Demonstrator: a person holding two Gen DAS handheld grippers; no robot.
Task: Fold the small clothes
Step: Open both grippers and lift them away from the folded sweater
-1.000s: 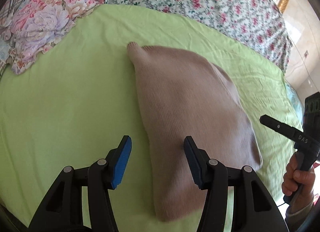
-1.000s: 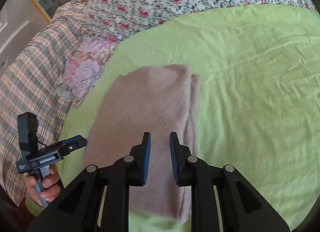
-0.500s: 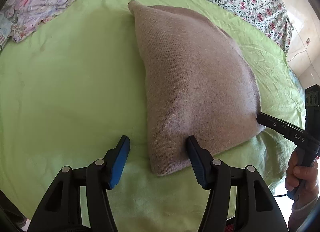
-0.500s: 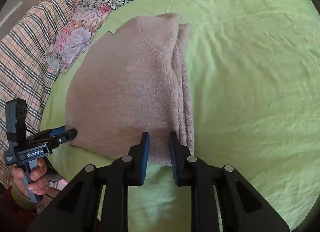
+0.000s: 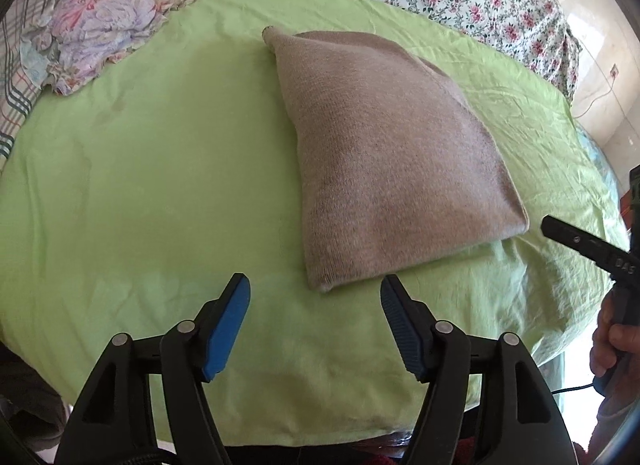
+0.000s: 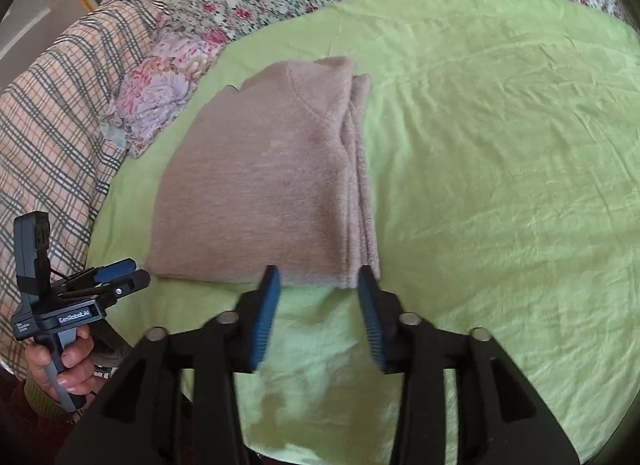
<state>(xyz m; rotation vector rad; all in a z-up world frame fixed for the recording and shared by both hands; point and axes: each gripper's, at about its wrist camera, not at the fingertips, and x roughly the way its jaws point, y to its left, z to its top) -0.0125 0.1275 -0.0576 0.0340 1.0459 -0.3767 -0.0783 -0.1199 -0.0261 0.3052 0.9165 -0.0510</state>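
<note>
Knitted beige sweater lies folded on crinkled green sheet, left gripper and right gripper released.

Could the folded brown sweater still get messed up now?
Maybe. The sweater lies close to the near edge of the green sheet, so a bump might slide it off. Its stacked layers show loose along one side, and the open right gripper hovers just beside that corner; brushing it could undo the fold.
</note>
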